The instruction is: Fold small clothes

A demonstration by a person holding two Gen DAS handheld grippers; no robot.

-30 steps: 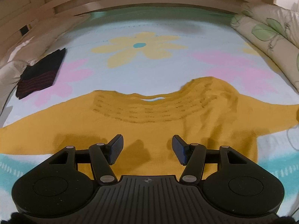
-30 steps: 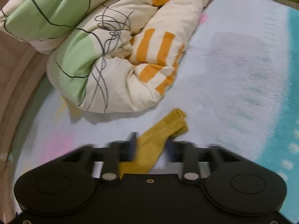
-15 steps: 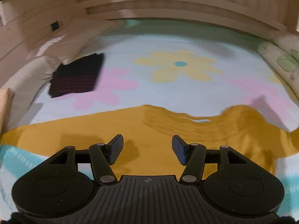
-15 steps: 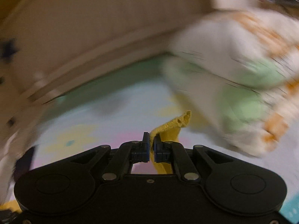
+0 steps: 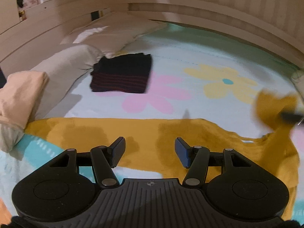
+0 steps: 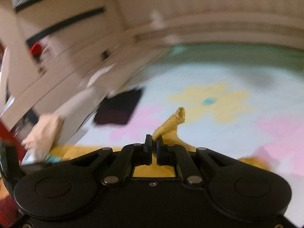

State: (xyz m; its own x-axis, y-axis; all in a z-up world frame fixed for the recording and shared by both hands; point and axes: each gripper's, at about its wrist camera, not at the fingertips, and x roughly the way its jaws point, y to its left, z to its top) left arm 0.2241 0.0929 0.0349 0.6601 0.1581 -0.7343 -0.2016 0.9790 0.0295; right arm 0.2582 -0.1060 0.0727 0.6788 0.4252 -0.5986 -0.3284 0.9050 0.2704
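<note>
A mustard-yellow knit sweater (image 5: 148, 133) lies spread on the flower-print bed cover. My left gripper (image 5: 150, 150) is open and empty, low over the sweater's left sleeve. My right gripper (image 6: 153, 146) is shut on the sweater's right sleeve cuff (image 6: 172, 121) and holds it lifted above the bed; the cuff sticks up past the fingers. In the left wrist view the lifted sleeve (image 5: 273, 110) shows blurred at the right edge.
A folded dark striped garment (image 5: 121, 76) lies at the far left of the bed, also in the right wrist view (image 6: 117, 110). Grey and beige pillows (image 5: 38, 87) line the left side. A wooden bed frame (image 5: 209, 5) runs behind.
My right gripper shut on the sleeve cuff, lifted it and swung it left over the bed. My left gripper swung left along the sweater, staying open.
</note>
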